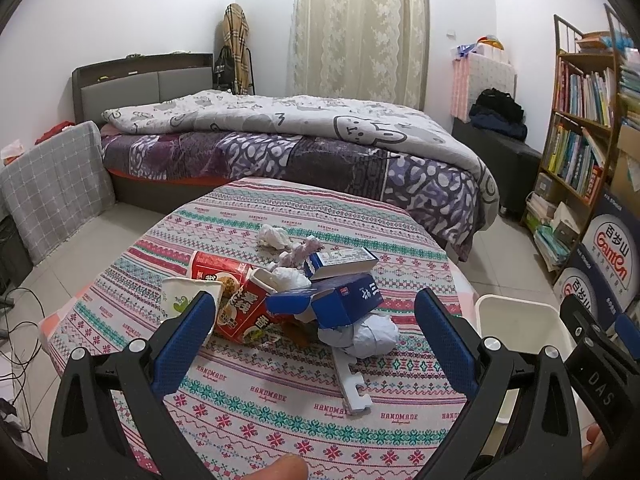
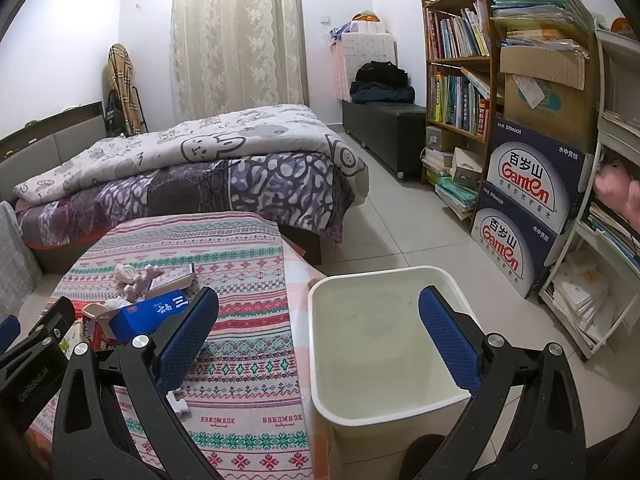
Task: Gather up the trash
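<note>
The trash sat in one heap near the middle of the table (image 1: 280,396). In the heap were a red noodle box (image 1: 244,312), a paper cup (image 1: 188,296) touching its left side, a blue box (image 1: 340,304) with its flap open, and a crumpled paper ball (image 1: 372,336) just under the blue box. A white tissue (image 1: 274,236) lay a bit farther back, nearer the bed (image 1: 280,140). A white puzzle-edged strip (image 1: 352,384) lay flat in front of the heap.

The left gripper (image 1: 316,332) hung over the near part of the table, its blue fingers wide apart and holding nothing. The cloth in front of the heap was bare.

The white bin (image 2: 320,360) stood on the floor, right against the table's right edge. The right gripper (image 2: 316,332) hung above the bin's near rim, its fingers also wide apart and holding nothing. Bare floor tiles stretched between the bin and the bookshelf (image 2: 460,60).
</note>
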### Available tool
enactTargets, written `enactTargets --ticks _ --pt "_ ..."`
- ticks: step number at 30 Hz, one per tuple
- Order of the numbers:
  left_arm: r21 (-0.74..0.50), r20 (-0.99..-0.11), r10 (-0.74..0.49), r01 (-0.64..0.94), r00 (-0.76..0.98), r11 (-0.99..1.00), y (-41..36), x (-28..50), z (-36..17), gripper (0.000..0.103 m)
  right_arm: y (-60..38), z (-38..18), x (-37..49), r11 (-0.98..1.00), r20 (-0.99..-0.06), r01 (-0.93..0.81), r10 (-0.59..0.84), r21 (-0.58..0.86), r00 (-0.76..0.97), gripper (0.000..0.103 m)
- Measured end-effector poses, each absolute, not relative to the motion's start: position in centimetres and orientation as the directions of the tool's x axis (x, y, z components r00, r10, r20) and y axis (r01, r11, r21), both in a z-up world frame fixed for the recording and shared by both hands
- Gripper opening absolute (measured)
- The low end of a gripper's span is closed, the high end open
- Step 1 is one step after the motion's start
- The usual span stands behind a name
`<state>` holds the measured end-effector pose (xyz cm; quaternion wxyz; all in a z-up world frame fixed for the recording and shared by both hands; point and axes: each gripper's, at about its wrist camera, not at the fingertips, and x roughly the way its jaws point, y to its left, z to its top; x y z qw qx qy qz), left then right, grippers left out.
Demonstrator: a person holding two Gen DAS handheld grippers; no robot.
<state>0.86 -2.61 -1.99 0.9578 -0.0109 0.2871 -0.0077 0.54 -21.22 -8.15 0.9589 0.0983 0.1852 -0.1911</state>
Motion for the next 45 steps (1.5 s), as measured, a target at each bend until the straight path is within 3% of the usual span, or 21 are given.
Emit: enactTargets --ticks 16,24,29,35,39,45 --pt "0.020 -0.752 -0.020 0.053 0.659 0.998 -1.0 8.4 -1.9 0.097 -21.0 -4.6 5.0 0.958 -0.531 0.278 -0.202 0.066 0.823 0.096" --pt "-0.070 -0.909 -0.110 0.112 0.403 0.991 2.9 14.9 -3.9 0.097 -22.7 -6.3 8.4 0.951 -0.639 0.268 -0.110 0.156 0.761 0.096" --pt "-0.166 -0.940 -0.196 0.127 0.279 0.978 5.2 16.2 -6.5 0.097 -23.4 -7.8 10.3 0.926 -0.734 0.264 0.022 0.271 0.679 0.096" --pt "-0.209 -0.942 -0.211 0.033 0.262 0.977 6.1 17.4 -7.9 0.096 -23.6 -7.9 11.1 0.856 -0.755 0.300 0.148 0.422 0.639 0.096" --pt "-0.160 -0.956 -0.163 0.034 0.244 0.987 6.3 18.0 -7.6 0.091 -22.3 -7.9 11.4 0.850 -0.761 0.302 0.164 0.432 0.628 0.096" --pt "0.008 -0.976 -0.020 0.130 0.217 0.991 7.8 17.4 -8.1 0.091 -21.6 -8.5 12.7 0.856 -0.786 0.301 0.179 0.421 0.592 0.096"
